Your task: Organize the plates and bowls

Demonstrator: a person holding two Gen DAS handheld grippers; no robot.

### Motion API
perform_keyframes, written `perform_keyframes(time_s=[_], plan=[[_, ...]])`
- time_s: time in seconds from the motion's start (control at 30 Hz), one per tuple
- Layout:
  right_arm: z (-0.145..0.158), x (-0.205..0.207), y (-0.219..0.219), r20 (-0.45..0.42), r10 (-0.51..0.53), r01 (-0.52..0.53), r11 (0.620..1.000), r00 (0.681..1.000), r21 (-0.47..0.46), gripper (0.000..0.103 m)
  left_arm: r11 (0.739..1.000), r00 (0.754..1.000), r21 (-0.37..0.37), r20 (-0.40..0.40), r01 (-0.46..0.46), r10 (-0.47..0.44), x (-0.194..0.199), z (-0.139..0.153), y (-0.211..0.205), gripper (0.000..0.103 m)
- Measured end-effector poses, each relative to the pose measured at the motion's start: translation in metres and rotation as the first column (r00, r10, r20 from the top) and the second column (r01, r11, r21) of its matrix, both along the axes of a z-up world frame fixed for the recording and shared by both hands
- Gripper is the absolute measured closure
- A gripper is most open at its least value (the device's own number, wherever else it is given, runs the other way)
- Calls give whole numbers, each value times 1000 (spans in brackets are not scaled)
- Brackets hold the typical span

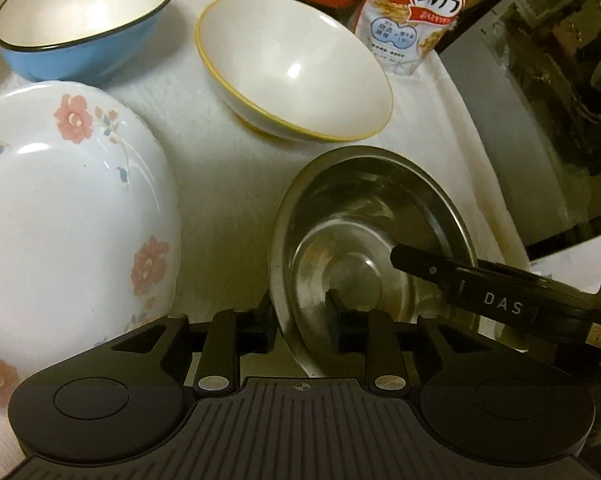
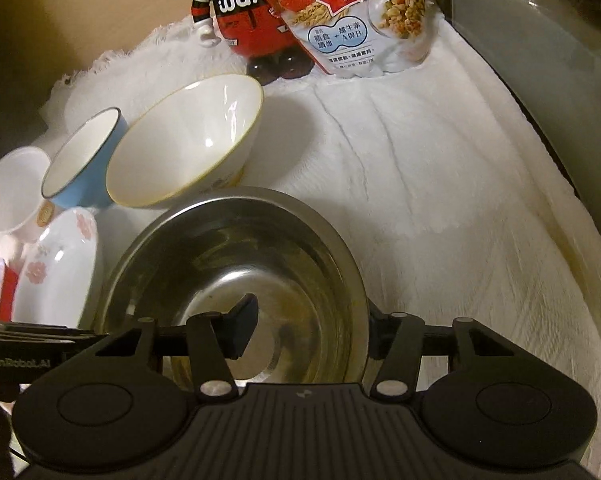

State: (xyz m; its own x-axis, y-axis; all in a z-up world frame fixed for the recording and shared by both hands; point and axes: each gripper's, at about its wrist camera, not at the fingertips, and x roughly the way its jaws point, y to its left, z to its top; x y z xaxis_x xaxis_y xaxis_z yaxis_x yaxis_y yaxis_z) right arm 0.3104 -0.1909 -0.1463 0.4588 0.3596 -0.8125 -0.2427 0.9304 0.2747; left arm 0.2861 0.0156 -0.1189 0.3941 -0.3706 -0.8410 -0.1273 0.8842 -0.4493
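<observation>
The steel bowl (image 1: 364, 248) sits on the white cloth (image 2: 440, 200), just in front of the yellow-rimmed bowl (image 1: 296, 68) and beside the flowered plate (image 1: 68, 216). Both grippers straddle its rim from opposite sides. The left gripper (image 1: 302, 326) has one finger inside and one outside the near wall, and its pads look just clear of the metal (a handover, by my reading). The right gripper (image 2: 306, 330) has its fingers partly spread across the opposite wall; I cannot tell whether they touch it. To do this well, the right should clamp squarely on the rim before the left backs off, and the bowl should stay level, since thin steel slips easily.
</observation>
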Motion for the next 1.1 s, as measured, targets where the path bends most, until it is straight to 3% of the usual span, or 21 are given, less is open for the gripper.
perform_keyframes(time_s=[0.2, 0.5, 0.57, 0.77, 0.9, 1.1], plan=[[27, -9, 16, 49, 43, -44, 999, 998, 24, 48, 999, 997, 35, 73, -17, 14, -12, 28, 22, 74], [58, -21, 107, 138, 235, -248, 965, 962, 89, 44, 980, 971, 39, 151, -193, 185, -69, 67, 109, 72], [56, -20, 132, 141, 281, -295, 951, 949, 89, 44, 967, 961, 74, 154, -243, 229, -74, 65, 123, 72], [47, -4, 193, 129, 390, -402, 912, 912, 80, 45, 928, 924, 53, 127, -369, 360, -85, 49, 170, 73], [35, 7, 221, 105, 415, -423, 902, 904, 81, 45, 910, 912, 105, 142, -401, 385, -85, 42, 187, 74], [19, -2, 238, 131, 443, -449, 894, 887, 12, 44, 899, 912, 165, 141, -406, 386, -88, 32, 192, 78]])
